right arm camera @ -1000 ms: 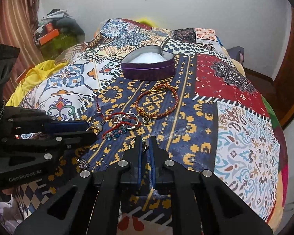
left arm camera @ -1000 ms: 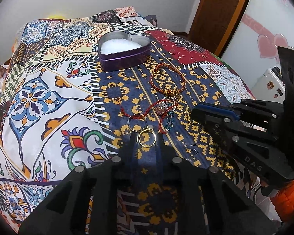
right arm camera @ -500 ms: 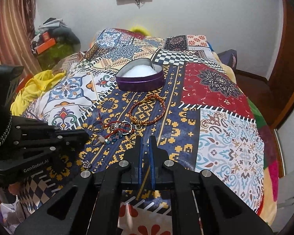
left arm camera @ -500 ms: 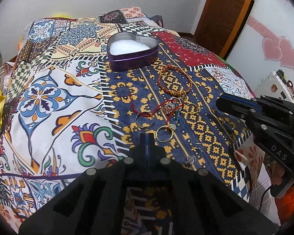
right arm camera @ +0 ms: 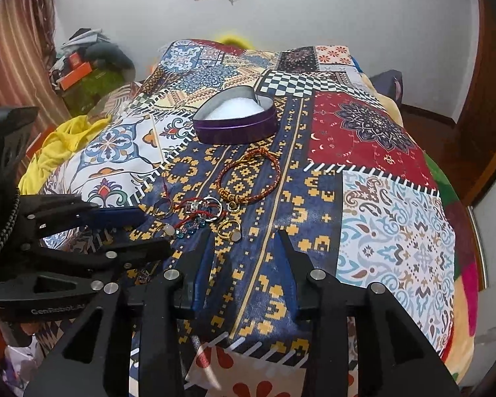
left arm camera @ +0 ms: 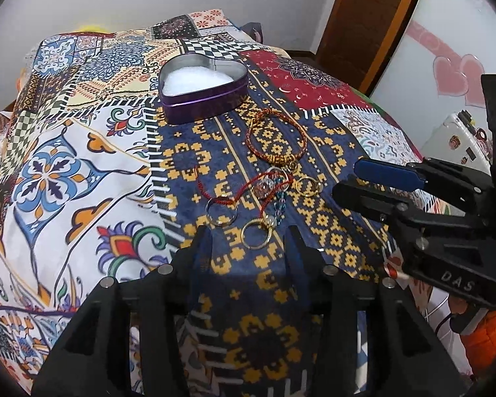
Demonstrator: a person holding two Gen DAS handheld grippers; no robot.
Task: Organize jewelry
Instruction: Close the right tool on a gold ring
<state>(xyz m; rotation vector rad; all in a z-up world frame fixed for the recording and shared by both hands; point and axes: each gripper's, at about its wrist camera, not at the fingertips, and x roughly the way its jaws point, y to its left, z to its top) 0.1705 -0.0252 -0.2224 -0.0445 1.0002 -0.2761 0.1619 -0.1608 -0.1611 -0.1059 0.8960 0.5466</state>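
A purple heart-shaped tin (left arm camera: 203, 89) with white padding stands on the patterned bedspread (left arm camera: 82, 165); it also shows in the right wrist view (right arm camera: 236, 120). In front of it lies a red-and-gold braided bracelet (left arm camera: 276, 139) (right arm camera: 248, 178), then a tangle of red cord, rings and blue beads (left arm camera: 248, 195) (right arm camera: 195, 211), a gold ring (left arm camera: 256, 235) and another gold ring (right arm camera: 228, 228). My left gripper (left arm camera: 248, 235) is open and empty just before the gold ring. My right gripper (right arm camera: 244, 238) is open and empty, near the rings.
The bed drops off at the front and right edges. A yellow cloth (right arm camera: 56, 145) and clutter (right arm camera: 82, 66) lie to the left. A wooden door (left arm camera: 363, 16) and a white wall with pink hearts (left arm camera: 453, 76) stand to the right.
Both grippers were shut and have opened. Both have come back closer to the jewelry after pulling away.
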